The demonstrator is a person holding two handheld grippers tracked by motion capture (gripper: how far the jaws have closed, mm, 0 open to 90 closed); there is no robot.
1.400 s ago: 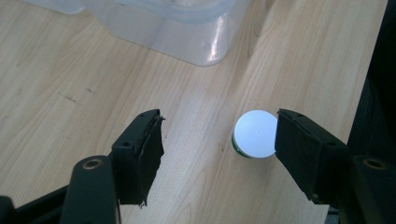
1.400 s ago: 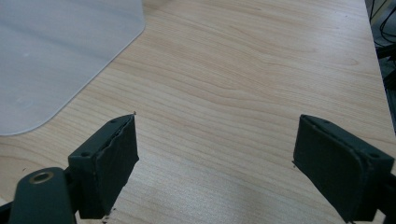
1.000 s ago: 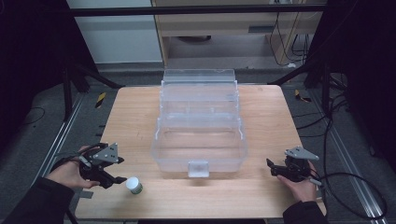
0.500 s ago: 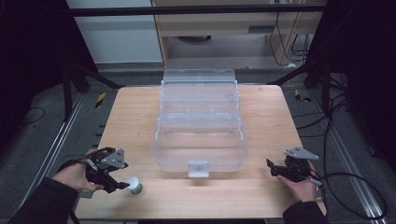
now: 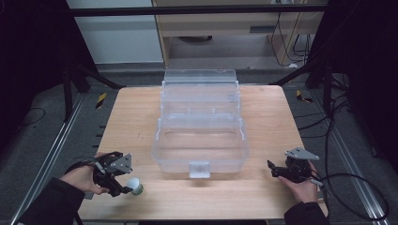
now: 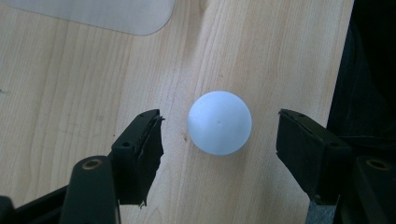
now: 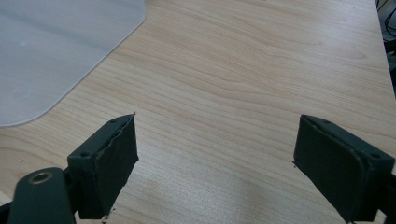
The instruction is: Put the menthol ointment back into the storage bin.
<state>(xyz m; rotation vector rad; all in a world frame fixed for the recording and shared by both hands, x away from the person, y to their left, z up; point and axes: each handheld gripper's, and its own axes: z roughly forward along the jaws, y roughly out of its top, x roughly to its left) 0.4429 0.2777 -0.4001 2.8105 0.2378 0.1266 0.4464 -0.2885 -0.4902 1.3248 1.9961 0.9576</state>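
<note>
Wooden bench (image 5: 263, 197), lower left: left hand-held gripper (image 6: 219, 140) spread around the white ball (image 6: 219, 122), just needs squeezing; right hand-held gripper (image 7: 215, 163) spread, idle.

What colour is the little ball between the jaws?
The ball is white, with a faint bluish tint. The left gripper view shows it best.

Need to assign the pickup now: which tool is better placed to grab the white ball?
Left. The left tool is open with the white ball between its jaws, not yet touching. The right tool sits across the clear box, over bare table.
</note>
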